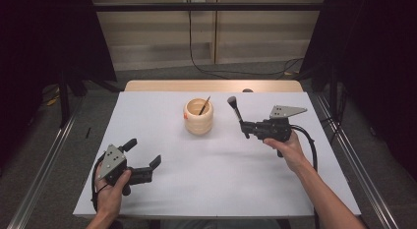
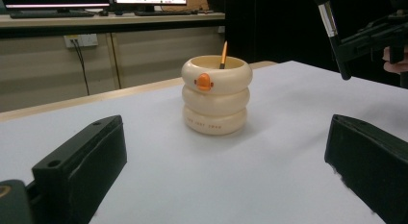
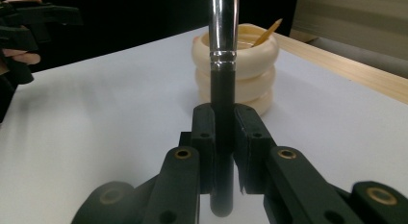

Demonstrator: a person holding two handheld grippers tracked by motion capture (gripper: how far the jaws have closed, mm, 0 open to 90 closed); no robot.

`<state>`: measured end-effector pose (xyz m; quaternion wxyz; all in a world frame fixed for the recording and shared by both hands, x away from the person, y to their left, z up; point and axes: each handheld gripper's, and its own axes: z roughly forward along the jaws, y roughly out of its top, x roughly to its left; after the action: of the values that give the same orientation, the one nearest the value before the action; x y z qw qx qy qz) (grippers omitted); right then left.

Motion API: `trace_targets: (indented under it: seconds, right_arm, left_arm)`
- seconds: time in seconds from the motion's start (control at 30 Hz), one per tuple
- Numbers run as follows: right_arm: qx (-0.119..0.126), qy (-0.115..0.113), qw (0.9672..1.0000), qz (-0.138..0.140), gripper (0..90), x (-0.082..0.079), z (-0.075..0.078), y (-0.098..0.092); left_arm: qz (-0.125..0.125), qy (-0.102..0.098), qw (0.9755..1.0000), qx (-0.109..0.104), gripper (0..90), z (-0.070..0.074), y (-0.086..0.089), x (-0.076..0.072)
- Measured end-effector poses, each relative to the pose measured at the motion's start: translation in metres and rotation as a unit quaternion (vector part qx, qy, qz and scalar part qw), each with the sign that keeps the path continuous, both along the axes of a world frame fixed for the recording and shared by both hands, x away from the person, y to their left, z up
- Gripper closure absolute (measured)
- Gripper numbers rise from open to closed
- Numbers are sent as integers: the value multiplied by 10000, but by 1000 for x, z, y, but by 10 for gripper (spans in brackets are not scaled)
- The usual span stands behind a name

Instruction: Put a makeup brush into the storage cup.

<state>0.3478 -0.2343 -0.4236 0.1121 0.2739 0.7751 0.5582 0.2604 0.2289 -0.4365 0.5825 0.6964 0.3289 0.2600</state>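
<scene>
White table sheet (image 1: 206, 180) over a pale wooden tabletop (image 1: 211, 85); wood strip shows along the far edge.

Right gripper (image 1: 244, 129): held in the person's right hand (image 1: 286, 148) above the right half of the sheet, body roughly level. Jaws clamped narrow on a long make-up brush with a black handle and silver metal ferrule (image 1: 237, 113). In the right gripper view the pads press both sides of the black handle (image 3: 222, 137), just below the ferrule; the handle's butt end hangs below the jaws. In the high view the brush slants up and away from the jaws, dark bristle head uppermost, clear of the sheet.

Cream, ring-stacked ceramic holder (image 1: 198, 117): upright, centre of the sheet toward the far side. Three bulging rings, small orange duck-bill knob (image 2: 204, 81) on the top ring. A thin pencil-like stick with an orange shaft (image 2: 223, 55) leans inside against the rim. The held brush is just right of the holder, near but apart, not over the opening.

Left gripper (image 1: 142, 160): in the left hand (image 1: 110, 189), low over the near-left part of the sheet. Jaws stand wide apart, nothing between them; the holder sits well beyond them in the left gripper view.

Dark curtains both sides; cable on the floor behind the table.
</scene>
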Motion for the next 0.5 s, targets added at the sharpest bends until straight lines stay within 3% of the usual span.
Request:
trace_targets:
  seconds: [0.13,0.5]
  right_arm:
    - [143,-64,9998,115,802,-3,3,6]
    - [217,-187,9989,363,802,-14,8,19]
  left_arm:
    - [-97,-33,9999,56,5,1,-3,-2]
    - [-274,-70,9996,-36,7,5,-9,-2]
